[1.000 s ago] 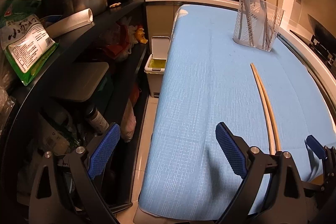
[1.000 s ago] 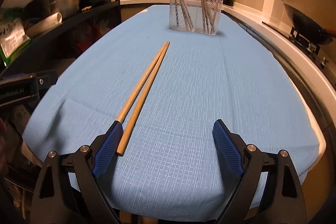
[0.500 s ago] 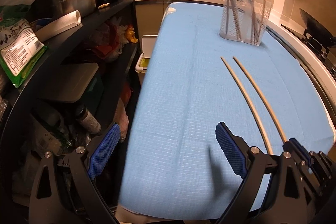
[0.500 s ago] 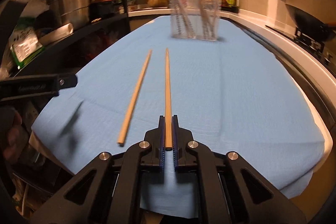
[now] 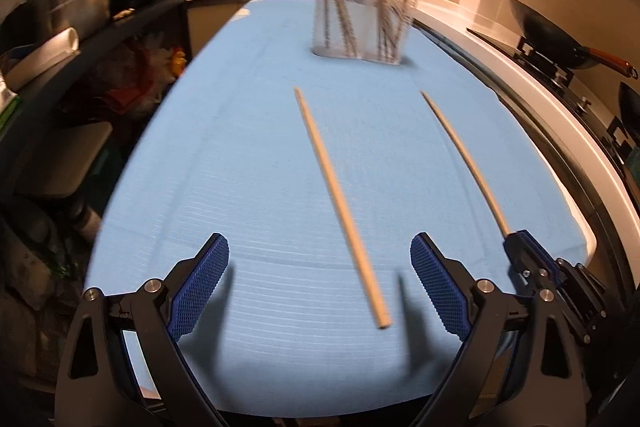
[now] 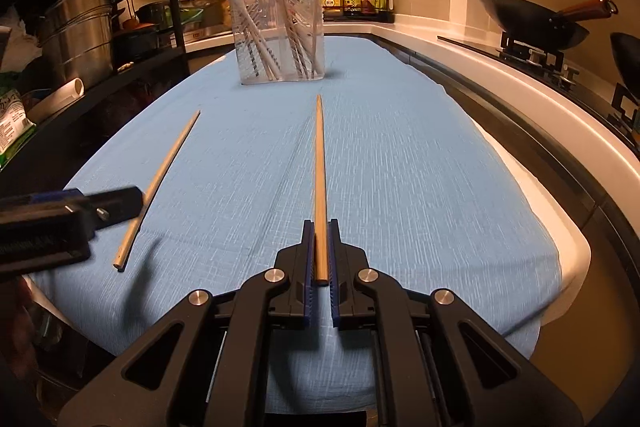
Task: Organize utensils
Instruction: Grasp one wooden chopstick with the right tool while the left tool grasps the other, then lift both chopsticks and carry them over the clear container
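- The right gripper (image 6: 320, 267) has its jaws clamped on the thick end of one wooden chopstick (image 6: 319, 179), which runs straight out from between the blue pads and points toward the far end of the table (image 6: 420, 155).
- In the left wrist view the same right gripper (image 5: 520, 247) shows at the near right corner of the table, with the held chopstick (image 5: 464, 163) slanting away from it over the cloth.
- The left gripper (image 5: 320, 287) has its jaws wide apart with nothing pressed between them; it hovers above the near edge of the table.
- The second chopstick (image 5: 340, 207) lies flat on the blue cloth, its thick end toward the near edge and between the lines of the two open jaws, touching neither pad.
- In the right wrist view this loose chopstick (image 6: 160, 187) lies toward the near left corner, well apart from the held one, and the left gripper (image 6: 60, 219) partly covers it.
- A clear plastic utensil holder (image 6: 278, 35) stands upright near the far end of the table, holding several chopsticks and a white spoon that lean against its walls.
- A dark shelf rack (image 5: 120, 27) with steel pots stands beyond the left edge of the table.
- A wok (image 6: 532, 23) sits on a stove beyond the right edge.
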Available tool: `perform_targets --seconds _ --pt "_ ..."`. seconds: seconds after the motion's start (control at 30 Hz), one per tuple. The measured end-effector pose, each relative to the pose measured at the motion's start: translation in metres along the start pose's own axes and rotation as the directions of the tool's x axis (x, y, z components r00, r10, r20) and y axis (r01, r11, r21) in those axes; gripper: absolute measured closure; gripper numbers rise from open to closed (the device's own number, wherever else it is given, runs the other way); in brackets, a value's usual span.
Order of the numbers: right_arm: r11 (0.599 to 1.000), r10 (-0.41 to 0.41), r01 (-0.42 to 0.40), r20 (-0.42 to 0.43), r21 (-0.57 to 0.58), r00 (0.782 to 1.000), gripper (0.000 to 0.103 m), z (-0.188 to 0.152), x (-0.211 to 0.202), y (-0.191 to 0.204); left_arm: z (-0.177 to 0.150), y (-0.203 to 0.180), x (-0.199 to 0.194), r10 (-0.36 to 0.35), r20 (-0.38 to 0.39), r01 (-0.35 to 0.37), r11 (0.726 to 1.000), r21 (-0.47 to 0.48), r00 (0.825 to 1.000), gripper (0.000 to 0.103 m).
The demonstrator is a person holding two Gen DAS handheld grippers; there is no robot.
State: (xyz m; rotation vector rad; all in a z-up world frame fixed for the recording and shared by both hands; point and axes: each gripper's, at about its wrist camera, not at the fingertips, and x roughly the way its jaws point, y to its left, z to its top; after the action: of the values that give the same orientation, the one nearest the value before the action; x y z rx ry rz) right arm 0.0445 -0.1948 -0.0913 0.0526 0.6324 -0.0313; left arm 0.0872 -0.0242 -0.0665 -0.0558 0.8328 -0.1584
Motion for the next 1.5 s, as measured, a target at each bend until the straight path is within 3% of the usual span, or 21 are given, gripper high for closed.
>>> perform_targets --seconds 0.1,0.33,0.5,0.57,0.67,0.9,1.2,1.5 --pt "1.000 0.001 -0.001 0.006 -0.002 1.000 0.096 -0.001 0.000 0.000 -0.009 -0.012 0.011 -0.008 -0.027 0.008 1.000 -0.008 1.000 0.014" --pt "1.000 0.006 -0.006 0.029 0.003 1.000 0.096 -0.004 -0.001 0.002 -0.027 -0.016 0.003 0.038 0.086 -0.042 0.998 0.042 0.996 0.018" --pt "1.000 0.009 -0.010 0.035 0.009 0.999 0.095 -0.004 0.000 0.002 -0.038 -0.006 -0.008 0.045 0.151 -0.058 0.995 0.086 0.987 0.042" --pt "1.000 0.010 -0.010 0.036 0.011 0.999 0.095 -0.005 0.000 0.002 -0.037 -0.002 -0.011 0.026 0.153 -0.042 0.994 0.099 0.988 0.069" --pt "1.000 0.010 -0.010 0.040 0.009 0.999 0.095 -0.005 0.000 0.002 -0.034 0.003 -0.012 -0.007 0.132 -0.009 0.993 0.116 0.991 0.096" --pt "0.999 0.032 -0.032 0.015 0.011 0.999 0.096 -0.001 0.000 0.001 -0.031 0.007 -0.017 -0.051 0.095 0.040 0.992 0.121 0.994 0.097" --pt "1.000 0.026 -0.026 0.066 0.002 0.997 0.096 0.013 -0.020 0.000 -0.007 0.011 -0.057 -0.070 0.206 0.048 0.993 0.112 0.976 0.097" --pt "1.000 0.025 -0.024 0.159 -0.010 0.987 0.096 0.048 -0.049 -0.001 0.034 0.019 -0.091 -0.077 0.270 0.051 0.993 0.104 0.960 0.097"
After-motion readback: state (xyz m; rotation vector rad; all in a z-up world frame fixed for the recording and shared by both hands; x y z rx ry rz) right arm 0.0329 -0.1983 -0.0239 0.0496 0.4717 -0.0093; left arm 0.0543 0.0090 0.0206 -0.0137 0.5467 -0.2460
